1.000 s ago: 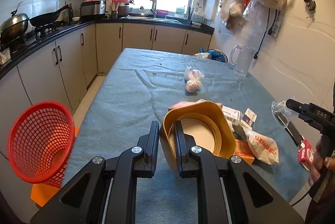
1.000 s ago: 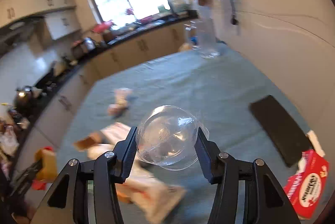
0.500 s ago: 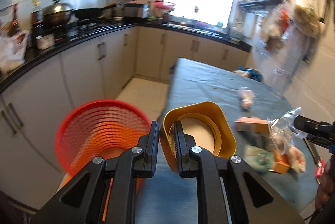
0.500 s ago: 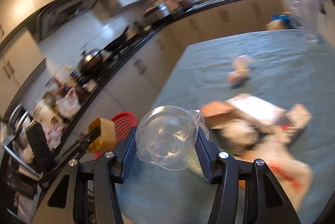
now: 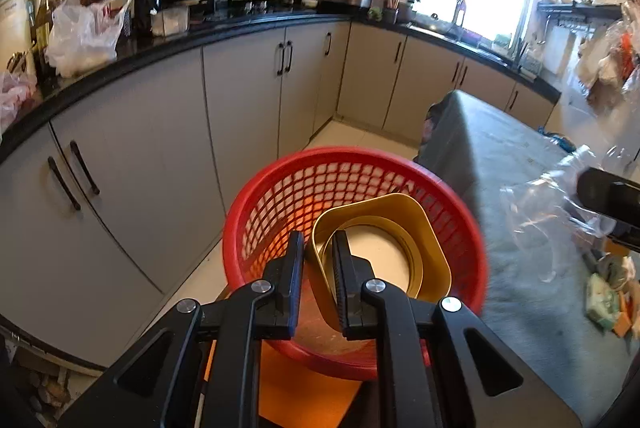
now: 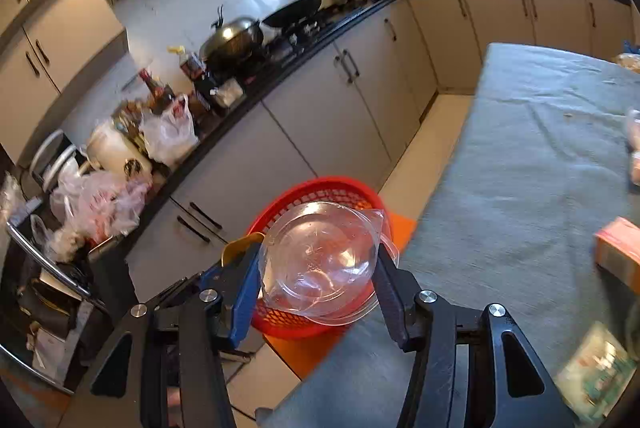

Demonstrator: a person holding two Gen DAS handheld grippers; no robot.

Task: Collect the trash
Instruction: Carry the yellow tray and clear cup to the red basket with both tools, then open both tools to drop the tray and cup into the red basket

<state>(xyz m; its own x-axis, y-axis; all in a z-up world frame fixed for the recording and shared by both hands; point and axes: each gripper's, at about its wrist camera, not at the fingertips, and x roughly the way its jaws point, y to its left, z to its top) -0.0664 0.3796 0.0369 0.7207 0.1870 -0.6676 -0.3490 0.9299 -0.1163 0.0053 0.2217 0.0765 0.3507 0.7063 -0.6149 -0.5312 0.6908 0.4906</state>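
My left gripper is shut on the rim of a yellow paper bowl and holds it over the mouth of the red mesh basket. My right gripper is shut on a clear plastic lid in a crumpled clear wrapper, held above the table's left edge, with the red basket just beyond it. The lid and right gripper also show at the right of the left wrist view. The yellow bowl shows left of the lid in the right wrist view.
The basket stands on an orange stool beside the grey-clothed table. More wrappers and boxes lie on the table at the right. Grey cabinets under a cluttered black counter run along the left.
Both grippers have swung left from the table toward the red basket. The yellow bowl is now over the basket's mouth and the clear lid is at the table's edge near it.
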